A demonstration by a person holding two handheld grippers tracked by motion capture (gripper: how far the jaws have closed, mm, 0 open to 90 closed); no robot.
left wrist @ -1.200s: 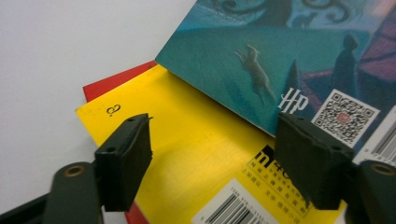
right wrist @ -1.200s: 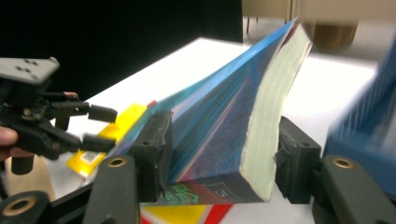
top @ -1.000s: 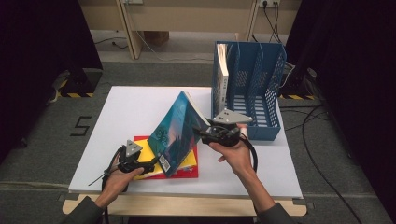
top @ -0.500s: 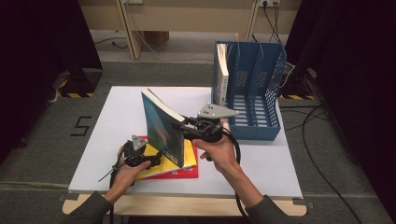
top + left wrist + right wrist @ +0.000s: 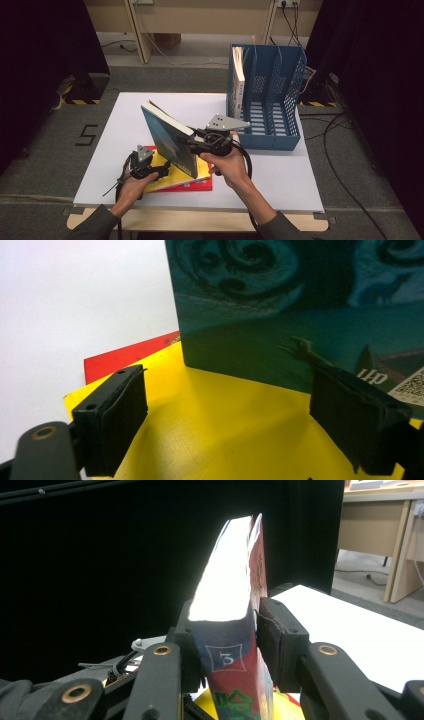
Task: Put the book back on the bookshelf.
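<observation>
Your teal-covered book [image 5: 170, 142] stands on edge, tilted, centre of the high view. Its lower corner rests on the yellow book [image 5: 175, 172].

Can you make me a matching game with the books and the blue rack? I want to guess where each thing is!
Things:
1. teal-covered book
2. flat yellow book
3. flat red book
4. white-spined book

Places:
A. standing in the left slot of the blue plastic file rack
B. at the bottom of the stack on the white table
C. stood up on the stack, clamped in the right gripper
D. lying on the red book, in front of the open left gripper

Pairs: 1-C, 2-D, 3-B, 4-A
</observation>
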